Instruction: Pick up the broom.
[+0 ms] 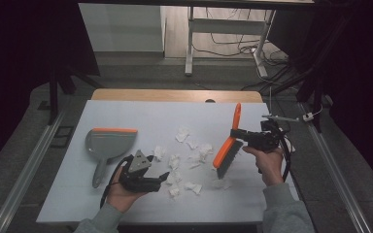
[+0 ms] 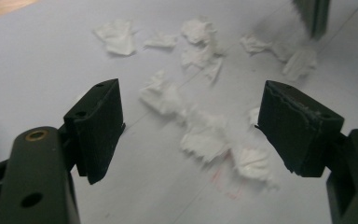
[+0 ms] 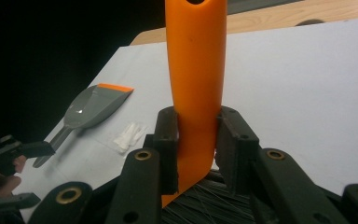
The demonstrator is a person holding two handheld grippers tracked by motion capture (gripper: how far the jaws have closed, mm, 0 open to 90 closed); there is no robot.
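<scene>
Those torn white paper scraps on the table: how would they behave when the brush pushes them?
The paper scraps look thin and crumpled, so probably very light and floppy. Lying loose and scattered, they may flutter or slip under the brush bristles rather than slide neatly.

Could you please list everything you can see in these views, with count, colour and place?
brush: one, orange with dark bristles, held tilted above the mat's right half
dustpan: one, grey with orange lip, lying on the mat's left
paper scraps: many, white, scattered mid-mat
mat: one, pale grey, covering the table
table: one, wooden, far edge showing
left claw: black, open, empty, near the scraps
right claw: black, shut on the brush handle
hands: two, grey sleeves, bottom edge
</scene>
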